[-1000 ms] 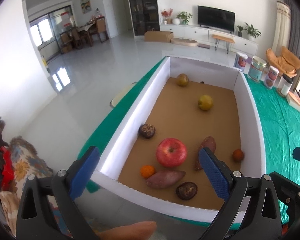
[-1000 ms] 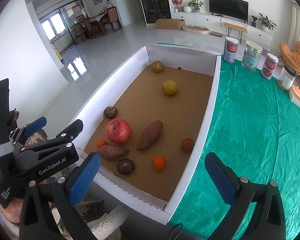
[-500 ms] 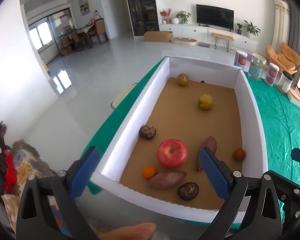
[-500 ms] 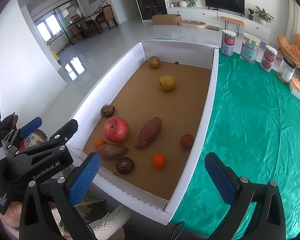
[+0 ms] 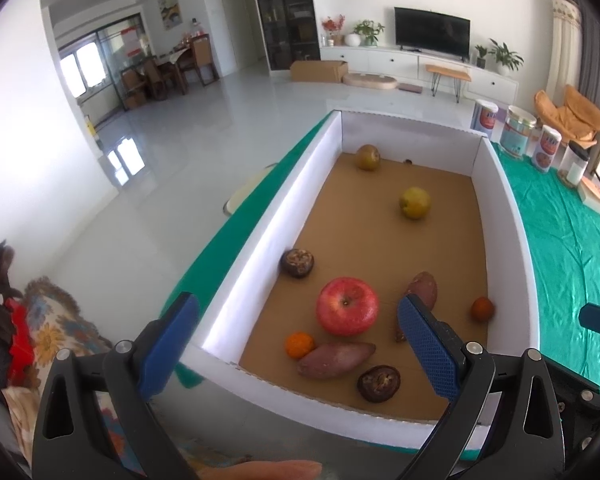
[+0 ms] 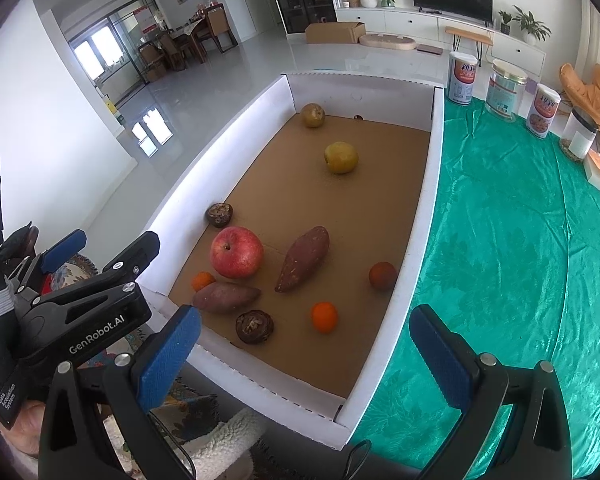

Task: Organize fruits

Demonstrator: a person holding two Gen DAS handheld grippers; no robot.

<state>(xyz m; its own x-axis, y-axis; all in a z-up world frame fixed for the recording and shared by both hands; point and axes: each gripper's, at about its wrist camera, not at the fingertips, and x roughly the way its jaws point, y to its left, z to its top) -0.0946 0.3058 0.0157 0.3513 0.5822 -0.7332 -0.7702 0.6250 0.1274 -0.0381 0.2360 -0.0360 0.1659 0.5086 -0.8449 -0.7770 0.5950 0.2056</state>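
Left gripper [image 5: 296, 350] with blue padded fingers is hovering over the near edge of the white-walled cardboard tray [image 5: 268, 236], jaws spread wide and gripping nothing. Inside the tray a big red apple [image 5: 347, 306] is sitting near the front, with 1 small orange tangerine [image 5: 299, 345] and a reddish-brown sweet potato [image 5: 335, 359] just in front of it. Right gripper [image 6: 304, 354] is hanging over the tray's near right corner, jaws also wide apart and empty, green tablecloth [image 6: 520, 260] spreading out to the right.
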